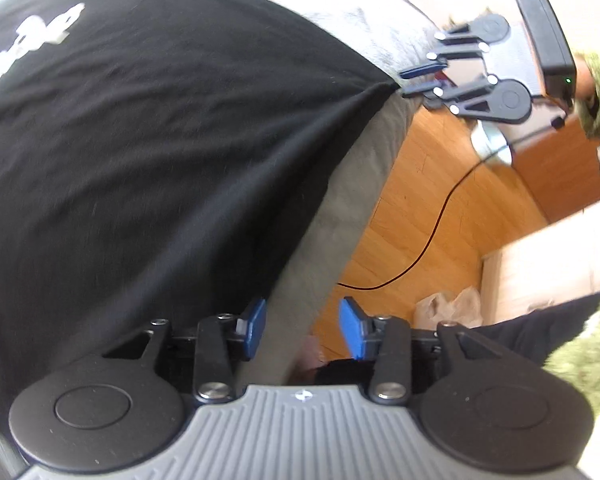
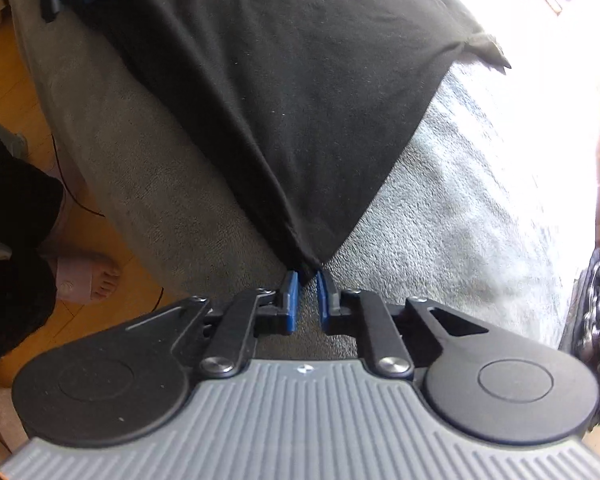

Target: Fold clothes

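Left wrist: grey blanket [image 1: 332,216] is draping over wood floor [image 1: 452,184]; black T-shirt [image 1: 160,140] is lying flat across it. Left gripper [image 1: 302,326] is gaping, empty, nearside of hem.

Right wrist: right gripper [image 2: 307,294] is standing narrowly parted around shirt's near corner, apparently letting go after squaring hem.

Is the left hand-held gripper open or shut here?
Open. The left hand-held gripper has its blue pads apart with only the grey bedcover edge visible between them, not the black T-shirt.
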Motion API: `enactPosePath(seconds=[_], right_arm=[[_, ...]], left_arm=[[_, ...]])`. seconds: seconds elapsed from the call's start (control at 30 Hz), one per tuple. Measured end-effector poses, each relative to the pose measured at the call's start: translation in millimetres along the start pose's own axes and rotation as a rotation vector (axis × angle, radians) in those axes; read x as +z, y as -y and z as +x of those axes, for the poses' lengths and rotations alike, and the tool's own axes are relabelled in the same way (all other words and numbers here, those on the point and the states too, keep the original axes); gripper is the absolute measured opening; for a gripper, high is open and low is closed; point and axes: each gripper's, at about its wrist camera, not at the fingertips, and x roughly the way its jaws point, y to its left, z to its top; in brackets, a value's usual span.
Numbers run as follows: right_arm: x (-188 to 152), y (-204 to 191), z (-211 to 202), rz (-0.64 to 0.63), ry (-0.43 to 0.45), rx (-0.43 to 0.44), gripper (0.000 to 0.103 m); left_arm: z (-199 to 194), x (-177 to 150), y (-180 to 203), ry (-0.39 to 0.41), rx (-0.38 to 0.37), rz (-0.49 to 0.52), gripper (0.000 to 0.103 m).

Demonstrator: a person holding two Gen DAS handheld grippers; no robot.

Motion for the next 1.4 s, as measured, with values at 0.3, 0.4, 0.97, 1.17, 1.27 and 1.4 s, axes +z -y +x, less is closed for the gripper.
enactPosePath(seconds=[0.3, 0.4, 0.97, 1.17, 1.27, 1.4], right_arm=[[-16, 95, 1, 0.734, 0.083, 0.323, 0.046], [-18, 111, 24, 0.931, 0.058, 0.434, 0.046], [-33, 121, 61, 1.233, -0.032, 0.651, 0.046], [-35, 120, 69, 1.274, -0.041, 0.679, 0.047], [-33, 119, 71, 1.274, -0.048, 0.678, 0.046], [-19, 112, 68, 1.169, -0.066, 0.633, 0.029]], left_arm=[[-75, -100, -65, 0.199, 0.122, -0.642, 0.054], [-76, -113, -86, 0.235, 0.106, -0.724, 0.057], [-72, -151, -105, 0.337, 0.147, -0.957, 0.070], [-57, -146, -100, 0.344, 0.107, -0.914, 0.057], [-56, -144, -94, 0.331, 0.143, -0.895, 0.029], [-70, -140, -83, 0.321, 0.175, -0.835, 0.005]])
